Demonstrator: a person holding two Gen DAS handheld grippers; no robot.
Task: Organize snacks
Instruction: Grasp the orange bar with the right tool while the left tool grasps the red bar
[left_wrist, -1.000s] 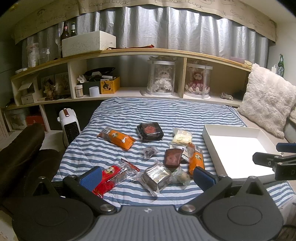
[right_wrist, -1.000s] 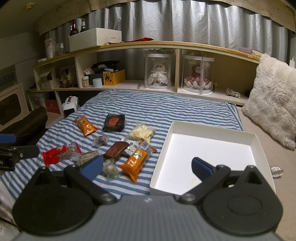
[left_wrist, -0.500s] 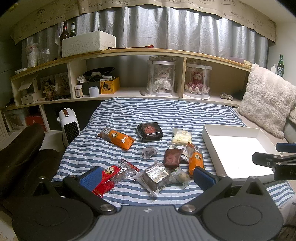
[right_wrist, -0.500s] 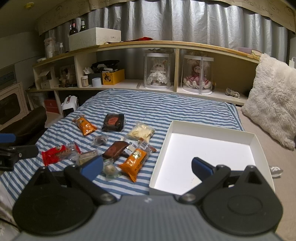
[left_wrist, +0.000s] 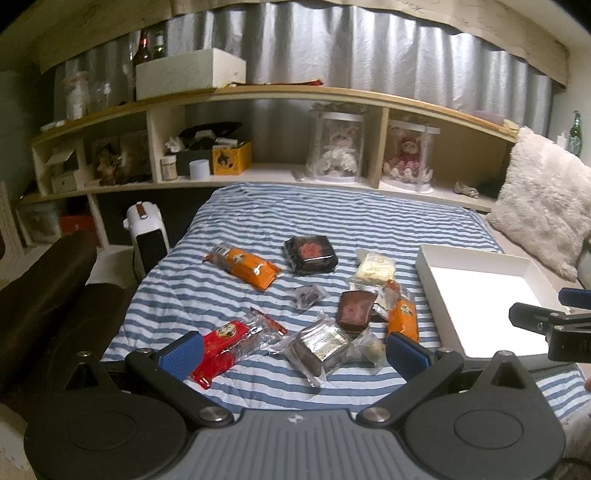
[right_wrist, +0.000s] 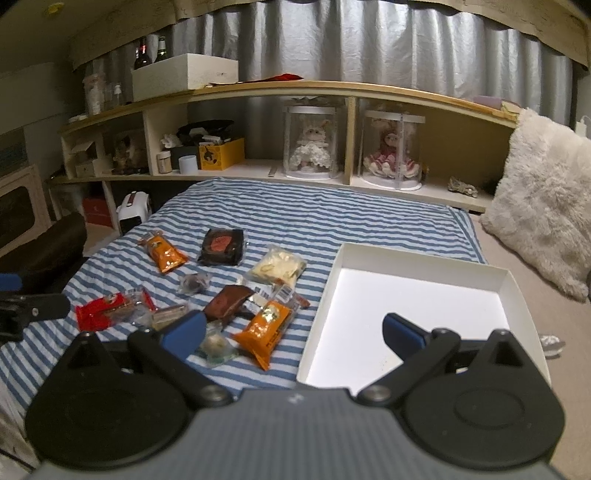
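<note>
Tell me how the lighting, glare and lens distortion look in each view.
Left wrist view: dim warm light, strong fisheye bending the shelf into an arc; the white box floor is blown out; the silver packet shows glare. Right wrist view: the same curvature and dark corners, the white box overexposed inside, the dolls on the shelf slightly soft.

Both wrist views face shelf (left_wrist: 295, 96), share striped bed (right_wrist: 314, 218)

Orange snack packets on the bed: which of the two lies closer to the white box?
The orange packet beside the white box, at the cluster's right edge. The other orange packet lies far left, beyond the dark square pack.
</note>
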